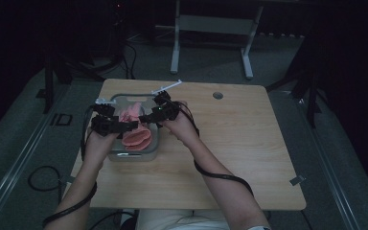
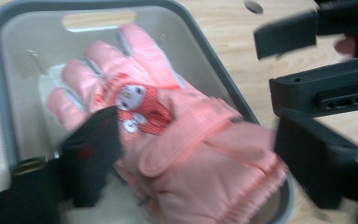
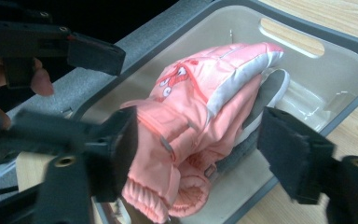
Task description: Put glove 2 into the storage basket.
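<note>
A pair of pink padded gloves [image 1: 136, 136] lies stacked in a grey plastic bin [image 1: 133, 155] at the left of the wooden table. The top glove [image 2: 182, 140] has a cartoon patch on its back. In the right gripper view the gloves [image 3: 200, 107] show a grey palm underneath. My left gripper [image 1: 124, 127] hovers over the bin's left side, and its jaws [image 2: 205, 158] stand open above the cuff. My right gripper [image 1: 148, 117] is over the bin's right side, also open [image 3: 205, 156], straddling the gloves without pressing them. Each gripper faces the other [image 2: 303, 60] [image 3: 103, 91].
The bin [image 2: 9, 93] has handle slots in its end walls [image 3: 289, 42]. The table [image 1: 230, 143] has a round grommet hole [image 1: 217, 95] near its far edge. A white stand [image 1: 175, 52] is on the floor behind, and cables [image 1: 43, 182] lie at the left.
</note>
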A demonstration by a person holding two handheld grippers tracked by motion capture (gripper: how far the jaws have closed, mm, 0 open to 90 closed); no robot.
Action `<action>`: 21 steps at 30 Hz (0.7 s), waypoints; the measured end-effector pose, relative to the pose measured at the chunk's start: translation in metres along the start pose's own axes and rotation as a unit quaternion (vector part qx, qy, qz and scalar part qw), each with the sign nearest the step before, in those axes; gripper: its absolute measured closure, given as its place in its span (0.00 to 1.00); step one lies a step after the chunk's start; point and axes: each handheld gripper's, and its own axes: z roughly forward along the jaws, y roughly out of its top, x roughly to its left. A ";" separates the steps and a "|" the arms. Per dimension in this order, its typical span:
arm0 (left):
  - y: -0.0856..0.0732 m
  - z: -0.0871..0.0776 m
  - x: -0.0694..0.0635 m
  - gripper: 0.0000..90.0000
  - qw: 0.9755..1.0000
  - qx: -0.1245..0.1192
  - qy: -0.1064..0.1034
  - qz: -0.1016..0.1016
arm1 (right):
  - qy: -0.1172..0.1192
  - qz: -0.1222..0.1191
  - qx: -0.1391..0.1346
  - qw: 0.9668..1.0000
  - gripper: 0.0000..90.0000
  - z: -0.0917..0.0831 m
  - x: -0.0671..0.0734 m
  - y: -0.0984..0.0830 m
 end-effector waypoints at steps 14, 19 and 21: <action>-0.037 -0.012 -0.037 0.02 0.997 -0.056 0.009 0.052 | -0.020 -0.041 -0.026 0.999 0.19 -0.012 -0.002 -0.022; -0.059 -0.017 -0.057 0.02 0.995 -0.074 -0.001 0.071 | -0.026 -0.050 -0.031 0.998 0.16 -0.015 -0.004 -0.035; -0.067 -0.020 -0.063 0.02 0.994 -0.076 0.000 0.078 | -0.031 -0.051 -0.030 0.998 0.16 -0.015 -0.007 -0.039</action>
